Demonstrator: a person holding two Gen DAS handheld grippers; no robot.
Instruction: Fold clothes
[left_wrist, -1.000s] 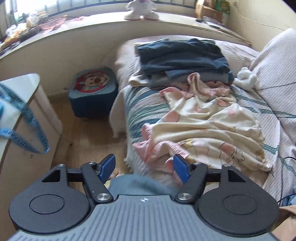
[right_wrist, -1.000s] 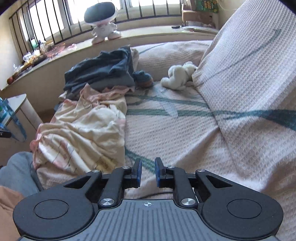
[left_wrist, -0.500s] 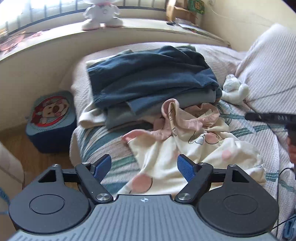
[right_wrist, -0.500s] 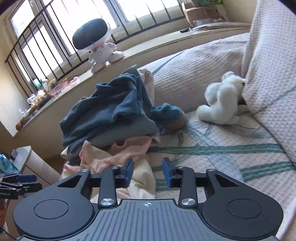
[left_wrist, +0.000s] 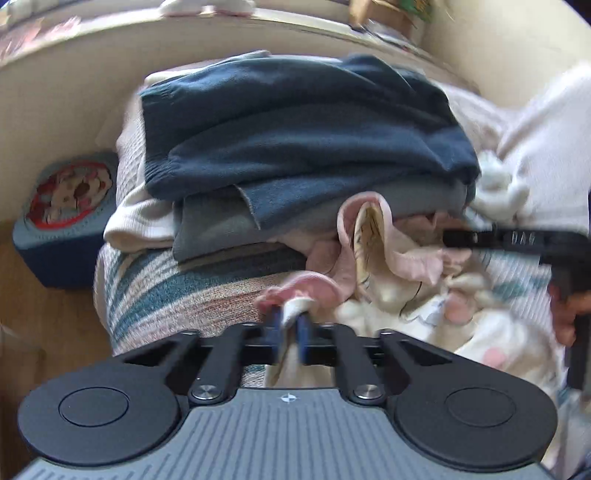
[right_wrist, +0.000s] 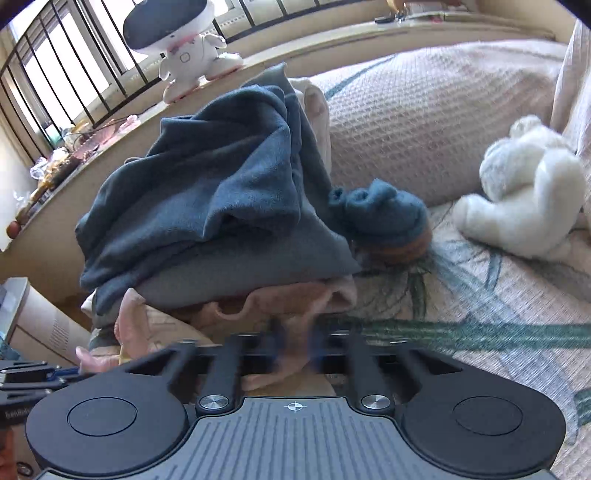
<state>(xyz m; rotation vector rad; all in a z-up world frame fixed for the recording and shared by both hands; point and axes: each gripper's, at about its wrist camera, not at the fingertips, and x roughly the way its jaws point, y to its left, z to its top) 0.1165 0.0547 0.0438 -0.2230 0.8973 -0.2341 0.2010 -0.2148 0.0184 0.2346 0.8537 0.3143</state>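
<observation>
Blue-padded fingers (left_wrist: 275, 334) of the left gripper (left_wrist: 289, 336) have just closed and pinch a pink-trimmed corner of the cream garment (left_wrist: 391, 280), the cloth bunched between the pads; the tool angles down toward the striped bedspread (left_wrist: 177, 291) near the bed's edge. The right gripper (right_wrist: 295, 349), blurred, has likewise just snapped together on the pink hem of the same garment (right_wrist: 295, 308), also tilted downward, its black body visible at the right of the left wrist view with part of a hand (left_wrist: 565, 314) behind it. The garment lies crumpled on the bed, its far edge against a stack of folded blue and grey clothes (left_wrist: 295, 147). A white plush toy (right_wrist: 528, 192) rests beside a pillow (right_wrist: 424, 118), a toy robot (right_wrist: 181, 44) on the windowsill
</observation>
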